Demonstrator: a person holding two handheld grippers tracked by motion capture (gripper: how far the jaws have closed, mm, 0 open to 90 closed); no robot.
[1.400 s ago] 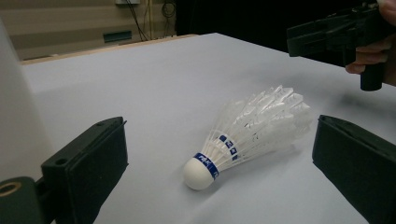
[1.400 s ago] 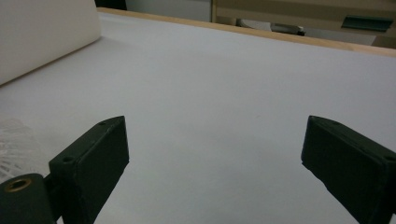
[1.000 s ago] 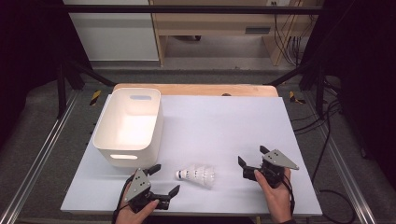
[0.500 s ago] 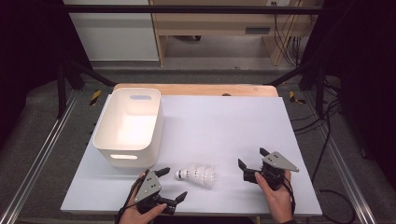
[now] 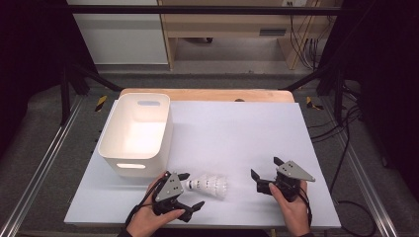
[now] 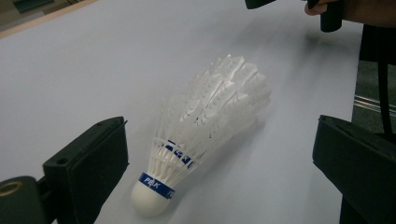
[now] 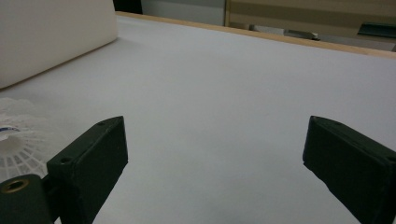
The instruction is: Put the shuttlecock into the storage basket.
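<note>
A white shuttlecock point(image 5: 210, 184) lies on its side on the white bench point(image 5: 237, 133), near the front edge. Its round cork end points toward the left gripper point(image 5: 190, 191) and its feathers point toward the right gripper point(image 5: 263, 169).

The left gripper has its fingers point(image 6: 86, 165) wide open, one on each side of the cork end. They do not touch the shuttlecock and hold nothing. In the left gripper view, the cork with its blue band sits just beside the left finger, and the other finger is farther away.

The right gripper rests on the bench, well apart from the shuttlecock, also with its fingers wide open and empty.

A white plastic bin point(image 5: 136, 133) stands behind the left gripper, near the shuttlecock.
</note>
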